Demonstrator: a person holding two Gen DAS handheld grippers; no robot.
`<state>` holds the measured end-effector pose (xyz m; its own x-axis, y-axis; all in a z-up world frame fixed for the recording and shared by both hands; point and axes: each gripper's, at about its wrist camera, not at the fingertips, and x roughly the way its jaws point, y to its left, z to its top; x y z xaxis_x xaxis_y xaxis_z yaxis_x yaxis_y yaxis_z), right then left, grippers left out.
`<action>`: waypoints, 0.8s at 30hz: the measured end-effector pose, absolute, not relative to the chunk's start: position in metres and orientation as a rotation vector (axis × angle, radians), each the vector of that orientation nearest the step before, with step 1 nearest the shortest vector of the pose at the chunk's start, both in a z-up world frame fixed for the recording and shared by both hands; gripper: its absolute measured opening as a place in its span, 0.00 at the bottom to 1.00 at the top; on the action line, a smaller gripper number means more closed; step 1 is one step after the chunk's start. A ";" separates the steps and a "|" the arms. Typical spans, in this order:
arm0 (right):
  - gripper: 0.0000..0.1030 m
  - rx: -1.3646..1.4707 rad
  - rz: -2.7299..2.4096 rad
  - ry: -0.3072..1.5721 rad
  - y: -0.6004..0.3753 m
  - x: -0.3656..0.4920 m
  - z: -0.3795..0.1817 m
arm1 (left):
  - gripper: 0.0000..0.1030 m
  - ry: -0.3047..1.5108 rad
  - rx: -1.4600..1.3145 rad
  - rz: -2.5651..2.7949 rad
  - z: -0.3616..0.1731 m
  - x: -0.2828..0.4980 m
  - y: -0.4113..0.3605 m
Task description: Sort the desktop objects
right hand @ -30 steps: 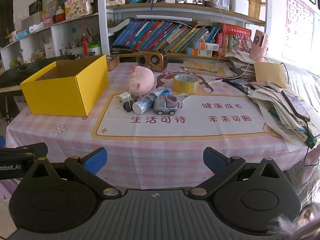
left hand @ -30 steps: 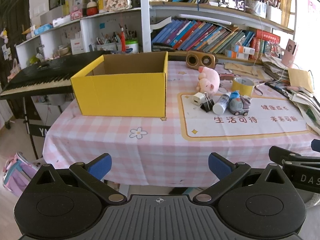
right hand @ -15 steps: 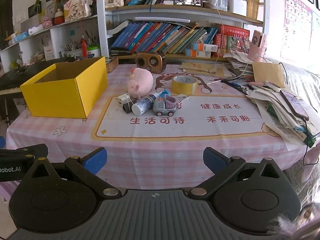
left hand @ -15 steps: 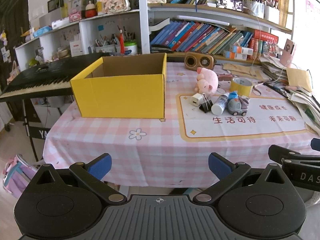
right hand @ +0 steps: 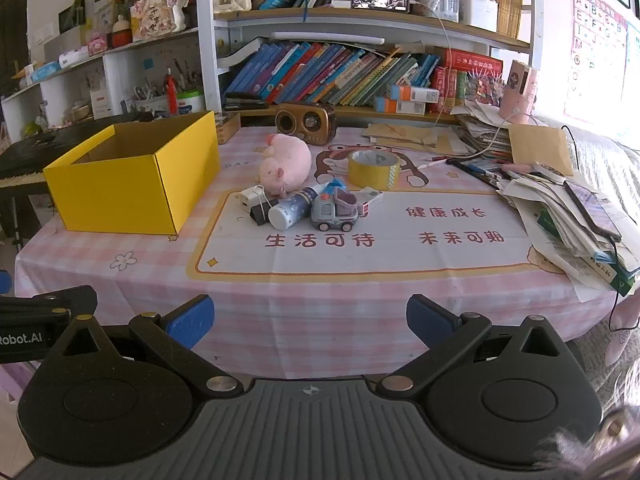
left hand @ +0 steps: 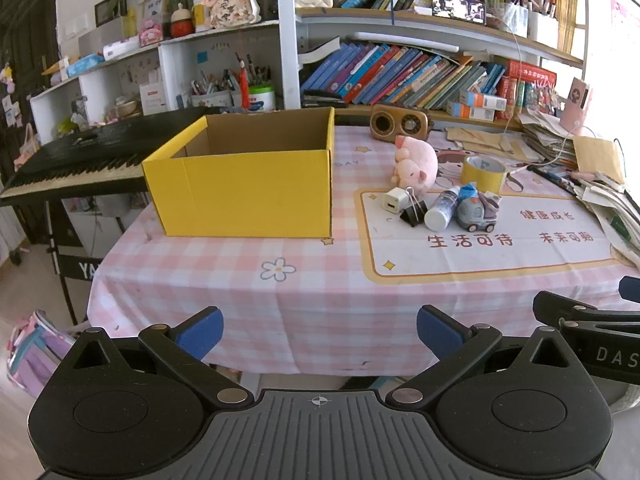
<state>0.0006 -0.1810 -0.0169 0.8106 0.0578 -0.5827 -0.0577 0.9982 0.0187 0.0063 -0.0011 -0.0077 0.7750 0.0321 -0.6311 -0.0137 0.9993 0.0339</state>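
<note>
Both grippers, left (left hand: 319,330) and right (right hand: 310,320), are hovering wide open and empty at the table's near edge, facing clutter (right hand: 304,204) awaiting sorting right of the box (left hand: 248,184).

Bright daylight, right-side glare, fisheye-curved edges
</note>
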 end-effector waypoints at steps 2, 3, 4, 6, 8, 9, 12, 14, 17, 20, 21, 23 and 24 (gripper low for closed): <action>1.00 -0.002 0.063 0.625 -0.179 0.001 -0.017 | 1.00 0.684 0.028 0.025 -0.007 0.006 0.000; 1.00 -0.003 0.063 0.626 -0.178 0.001 -0.017 | 1.00 0.685 0.028 0.025 -0.007 0.006 0.000; 1.00 -0.004 0.064 0.628 -0.177 0.003 -0.017 | 1.00 0.686 0.028 0.024 -0.007 0.007 0.001; 1.00 -0.003 0.063 0.630 -0.176 0.003 -0.018 | 1.00 0.688 0.029 0.023 -0.006 0.007 0.003; 1.00 -0.004 0.061 0.634 -0.175 0.004 -0.018 | 1.00 0.690 0.029 0.021 -0.007 0.008 0.005; 1.00 -0.004 0.060 0.636 -0.174 0.005 -0.018 | 1.00 0.691 0.029 0.020 -0.007 0.009 0.005; 1.00 -0.003 0.057 0.640 -0.174 0.007 -0.019 | 1.00 0.696 0.031 0.016 -0.008 0.012 0.005; 1.00 -0.003 0.055 0.645 -0.174 0.008 -0.020 | 1.00 0.698 0.031 0.011 -0.009 0.015 0.004; 1.00 -0.004 0.051 0.652 -0.176 0.011 -0.021 | 1.00 0.704 0.031 0.004 -0.011 0.019 0.002; 1.00 -0.002 0.044 0.659 -0.178 0.014 -0.022 | 1.00 0.705 0.031 -0.010 -0.012 0.023 0.000; 1.00 -0.002 0.042 0.661 -0.179 0.015 -0.022 | 1.00 0.705 0.031 -0.014 -0.013 0.024 -0.001; 1.00 -0.001 0.039 0.666 -0.181 0.018 -0.023 | 1.00 0.705 0.033 -0.019 -0.014 0.027 -0.003; 1.00 -0.001 0.038 0.668 -0.182 0.020 -0.023 | 1.00 0.706 0.032 -0.021 -0.014 0.029 -0.004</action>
